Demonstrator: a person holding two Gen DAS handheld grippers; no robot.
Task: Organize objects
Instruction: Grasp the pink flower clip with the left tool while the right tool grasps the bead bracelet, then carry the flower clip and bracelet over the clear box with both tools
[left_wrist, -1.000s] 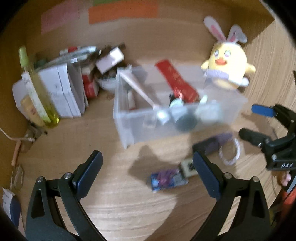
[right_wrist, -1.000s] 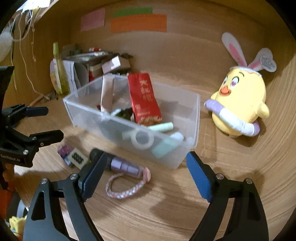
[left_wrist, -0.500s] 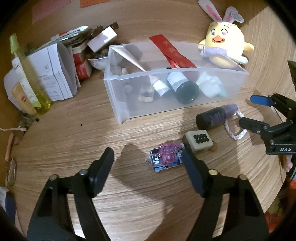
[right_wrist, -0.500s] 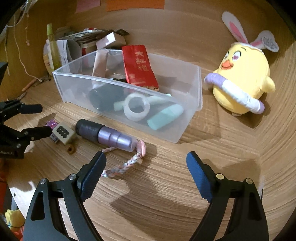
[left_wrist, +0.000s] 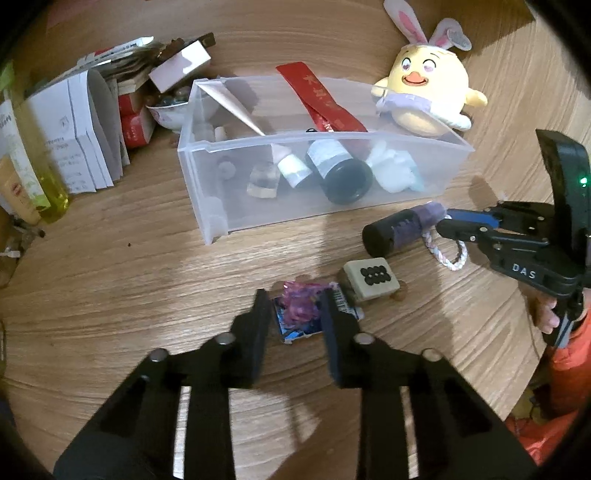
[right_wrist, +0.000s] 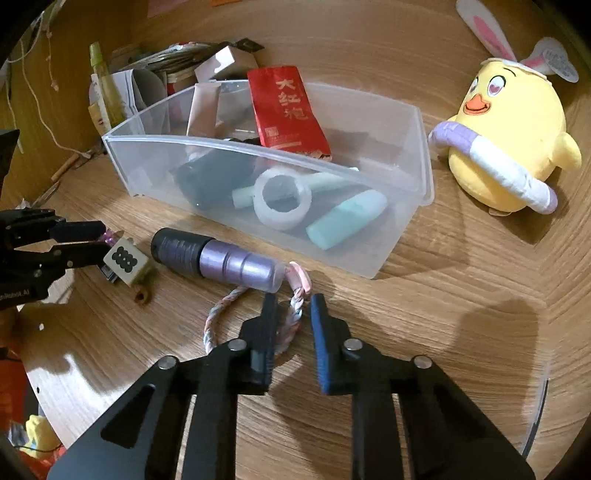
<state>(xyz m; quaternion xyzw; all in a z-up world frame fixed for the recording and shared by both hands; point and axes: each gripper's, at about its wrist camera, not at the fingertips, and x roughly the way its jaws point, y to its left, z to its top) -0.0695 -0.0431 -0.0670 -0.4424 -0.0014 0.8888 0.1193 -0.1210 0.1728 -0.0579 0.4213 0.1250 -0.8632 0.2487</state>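
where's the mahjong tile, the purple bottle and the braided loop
mahjong tile (left_wrist: 371, 282), left wrist view, dotted top face
purple bottle (right_wrist: 218, 259), right wrist view, middle of body
braided loop (right_wrist: 211, 328), right wrist view, left bend of cord

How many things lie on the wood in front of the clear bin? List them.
3: purple bottle with its braided loop by the right gripper; mahjong tile beside it; purple packet in the left gripper.

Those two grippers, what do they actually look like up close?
Both are black plastic, with cut-out arms and silver pivot screws. The right gripper has blue finger pads; the left gripper has dark pads. Seen from the left wrist camera, the right one bears white "DAS" lettering and a green light, and its holder wears an orange sleeve.
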